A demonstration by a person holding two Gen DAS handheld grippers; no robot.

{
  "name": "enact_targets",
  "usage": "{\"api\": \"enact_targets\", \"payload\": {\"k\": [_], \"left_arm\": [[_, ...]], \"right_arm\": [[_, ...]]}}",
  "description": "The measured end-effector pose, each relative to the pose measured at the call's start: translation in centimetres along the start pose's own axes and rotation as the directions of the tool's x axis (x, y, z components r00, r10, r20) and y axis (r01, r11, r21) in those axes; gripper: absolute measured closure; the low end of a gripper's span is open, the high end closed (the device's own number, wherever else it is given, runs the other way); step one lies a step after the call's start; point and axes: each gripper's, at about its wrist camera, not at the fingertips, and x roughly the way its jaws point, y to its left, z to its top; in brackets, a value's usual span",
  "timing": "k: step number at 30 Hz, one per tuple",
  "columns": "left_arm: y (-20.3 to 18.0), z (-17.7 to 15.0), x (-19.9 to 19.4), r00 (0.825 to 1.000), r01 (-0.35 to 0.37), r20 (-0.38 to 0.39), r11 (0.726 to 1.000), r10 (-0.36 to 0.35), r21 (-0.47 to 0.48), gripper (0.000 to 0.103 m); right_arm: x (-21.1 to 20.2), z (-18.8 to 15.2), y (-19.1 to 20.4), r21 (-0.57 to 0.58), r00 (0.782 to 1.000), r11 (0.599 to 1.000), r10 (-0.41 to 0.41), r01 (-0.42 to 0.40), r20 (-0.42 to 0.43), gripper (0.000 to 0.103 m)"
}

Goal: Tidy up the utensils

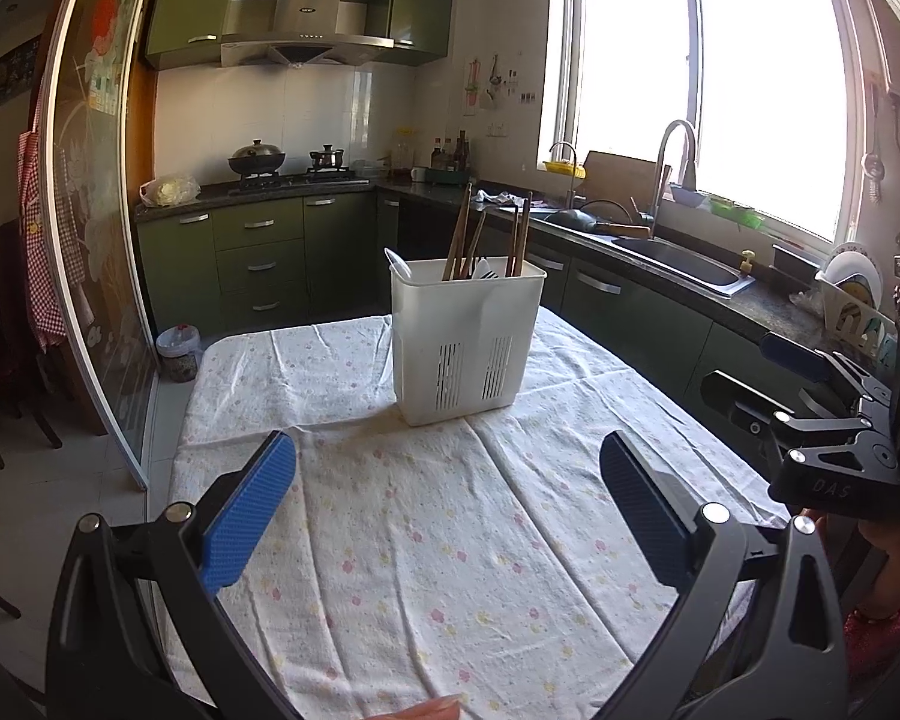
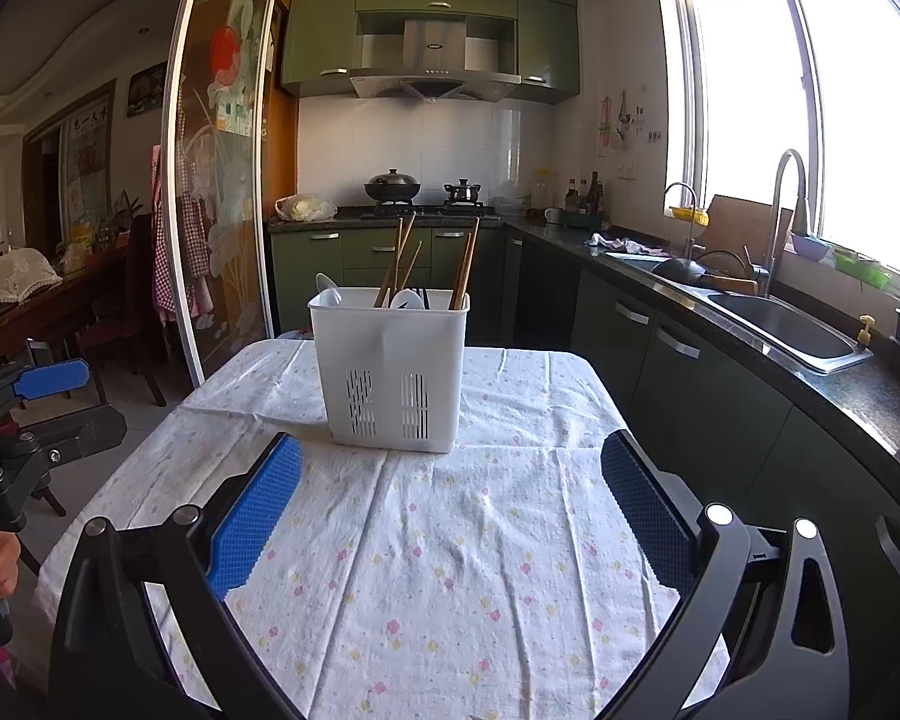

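Both grippers hang empty above the table: the left gripper [image 1: 447, 501] and the right gripper [image 2: 450, 507] each have their blue pads spread wide with nothing between them, well short of the work. Under them the flowered tablecloth [image 1: 426, 570] lies wrinkled and soft, likely to slide or bunch if anything is dragged across it. Toward the far end stands the white plastic utensil caddy [image 2: 393, 372], upright, slotted low on its front; it looks light, thin-walled and a bit slick, so it could tip or skate if a utensil is pulled sideways rather than straight up. Inside it, wooden chopsticks [image 2: 465, 264] lean in two clusters, stiff, thin and light, best pinched on the bare upper shaft. Smallest, a white spoon [image 2: 328, 291] pokes just above the rim at the left corner; smooth, probably slippery.
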Motion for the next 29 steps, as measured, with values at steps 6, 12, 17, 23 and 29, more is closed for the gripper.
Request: {"api": "enact_targets", "payload": {"k": [6,12,17,23,29], "left_arm": [[-0.1,-0.3,0.9,0.999,-0.029,-0.029,1.000,0.029,0.011,0.006],[0.3,-0.5,1.6,0.998,-0.044,-0.042,0.999,0.043,-0.014,0.006],[0.2,-0.5,1.8,0.999,-0.042,-0.030,0.999,0.042,-0.004,0.006],[0.4,-0.6,2.6,0.996,-0.070,-0.061,0.998,0.070,-0.002,0.006],[0.9,-1.0,3.4,0.992,-0.094,-0.086,0.995,0.093,-0.010,0.006]], "right_arm": [[0.1,-0.2,-0.1,0.003,1.000,1.000,0.002,-0.002,-0.004,0.004],[0.4,-0.4,-0.3,0.006,1.000,1.000,0.000,0.000,-0.009,0.004],[0.5,-0.5,-0.3,0.007,1.000,1.000,0.001,-0.001,-0.012,0.004],[0.8,-0.6,-0.3,0.008,1.000,1.000,0.000,0.000,-0.015,0.004],[0.8,-0.6,-0.3,0.008,1.000,1.000,0.001,-0.001,-0.016,0.004]]}}
